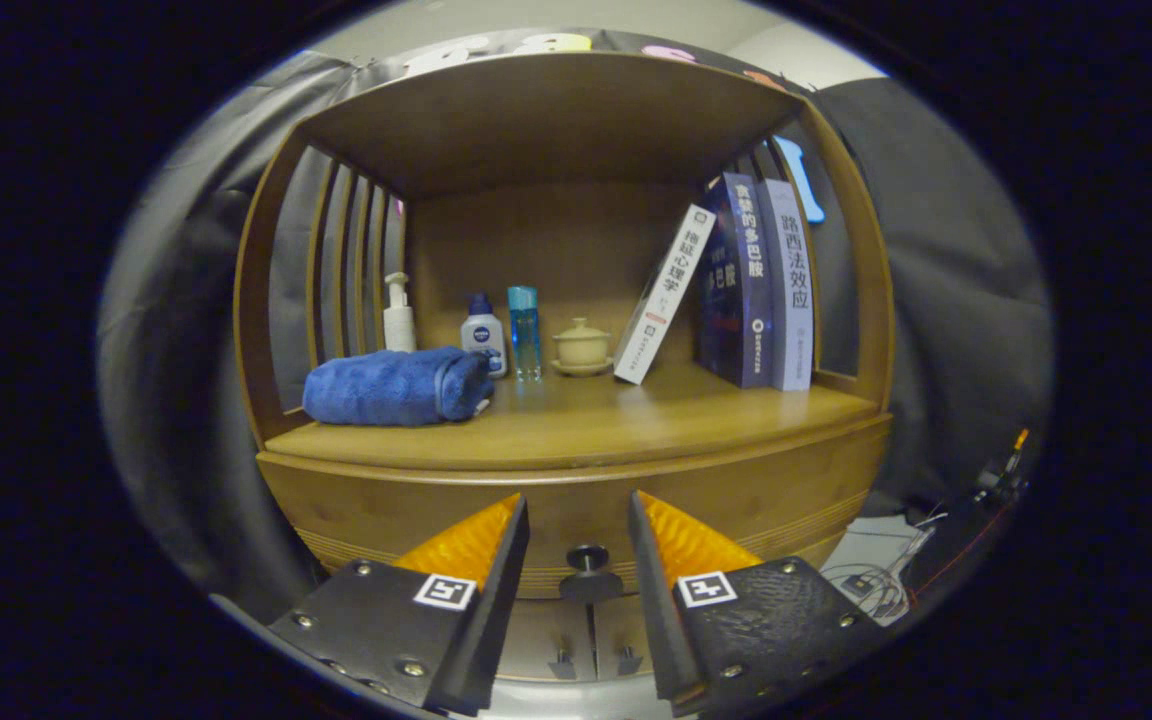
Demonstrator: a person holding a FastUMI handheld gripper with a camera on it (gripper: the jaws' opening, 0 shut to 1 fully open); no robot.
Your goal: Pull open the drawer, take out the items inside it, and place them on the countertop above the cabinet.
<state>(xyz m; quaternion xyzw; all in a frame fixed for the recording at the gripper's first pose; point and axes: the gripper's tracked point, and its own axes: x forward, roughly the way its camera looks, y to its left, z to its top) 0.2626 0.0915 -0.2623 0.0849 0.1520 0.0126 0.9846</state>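
Observation:
A wooden cabinet stands ahead with a shut drawer (576, 510) under its countertop (576, 430). The drawer's round dark knob (588, 560) sits just ahead of my gripper (578, 505), in line with the gap between the two fingers. The fingers are apart, on either side of the knob and a little short of it, touching nothing. What the drawer holds is hidden.
On the countertop lie a rolled blue towel (396, 385), a white pump bottle (398, 315), a small white bottle (483, 338), a clear blue bottle (524, 332), a lidded ceramic cup (582, 347) and three books (746, 285). Two lower doors with small handles (594, 660) sit beneath. Cables (876, 585) lie at the right.

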